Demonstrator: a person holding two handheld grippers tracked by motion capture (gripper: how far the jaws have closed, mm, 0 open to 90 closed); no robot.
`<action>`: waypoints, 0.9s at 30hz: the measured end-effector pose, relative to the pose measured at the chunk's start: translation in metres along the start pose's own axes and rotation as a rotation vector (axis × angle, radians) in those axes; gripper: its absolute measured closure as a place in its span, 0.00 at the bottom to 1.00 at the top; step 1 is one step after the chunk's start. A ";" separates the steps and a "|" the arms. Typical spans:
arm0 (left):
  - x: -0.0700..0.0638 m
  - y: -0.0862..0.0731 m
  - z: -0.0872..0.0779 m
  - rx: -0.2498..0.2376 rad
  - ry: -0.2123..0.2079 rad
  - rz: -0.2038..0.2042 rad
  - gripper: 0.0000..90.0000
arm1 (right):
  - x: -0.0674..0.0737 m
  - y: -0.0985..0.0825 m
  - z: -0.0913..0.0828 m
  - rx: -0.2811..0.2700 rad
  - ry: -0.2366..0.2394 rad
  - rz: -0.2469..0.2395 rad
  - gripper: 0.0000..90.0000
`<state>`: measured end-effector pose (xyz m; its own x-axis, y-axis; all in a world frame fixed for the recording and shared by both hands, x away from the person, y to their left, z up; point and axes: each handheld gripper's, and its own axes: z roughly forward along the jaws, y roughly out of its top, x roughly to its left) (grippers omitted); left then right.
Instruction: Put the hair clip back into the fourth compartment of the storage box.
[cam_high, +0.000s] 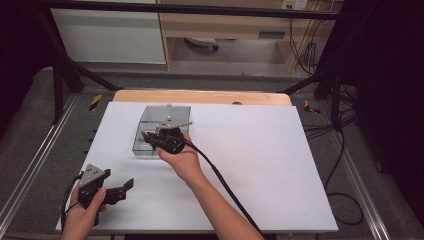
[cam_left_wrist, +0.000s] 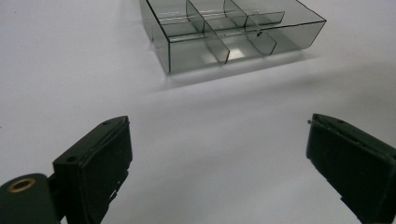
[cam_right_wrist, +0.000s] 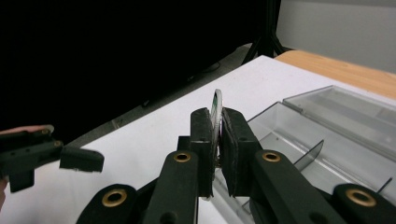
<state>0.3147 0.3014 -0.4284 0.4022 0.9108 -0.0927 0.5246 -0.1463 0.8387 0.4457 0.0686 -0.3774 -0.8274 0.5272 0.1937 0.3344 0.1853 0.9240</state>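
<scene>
One divided clear tray (cam_high: 145, 131). Right gripper (cam_right_wrist: 215, 135) pinched one thin disc (cam_right_wrist: 216, 108); left gripper (cam_left_wrist: 217, 163) gaped wide, empty.

This looks like a lab set up for recording. A black metal frame (cam_high: 60, 75) stands around a bench (cam_high: 280, 165) covered with a plain white sheet, and dark curtains (cam_high: 395, 75) hang at the sides. Loose cables (cam_high: 342, 165) trail over the grey carpet (cam_high: 30, 130), with bare wooden office furniture (cam_high: 225, 25) behind.

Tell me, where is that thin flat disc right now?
Pinched edge-up in the right claw, the disc hangs over the clear divided box.
</scene>
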 end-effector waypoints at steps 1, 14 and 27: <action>0.000 0.000 0.000 -0.001 0.000 0.001 0.08 | -0.001 0.002 0.001 -0.001 -0.002 -0.003 0.93; 0.000 0.000 0.000 -0.001 -0.003 -0.003 0.08 | -0.017 0.022 0.009 -0.015 -0.027 0.012 0.93; -0.001 0.000 0.000 -0.001 -0.001 0.007 0.08 | -0.022 0.031 0.020 0.006 -0.047 -0.005 0.93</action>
<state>0.3146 0.3002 -0.4282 0.4067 0.9094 -0.0872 0.5206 -0.1523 0.8401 0.4838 0.0794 -0.3599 -0.8067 0.5649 0.1734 0.3334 0.1928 0.9229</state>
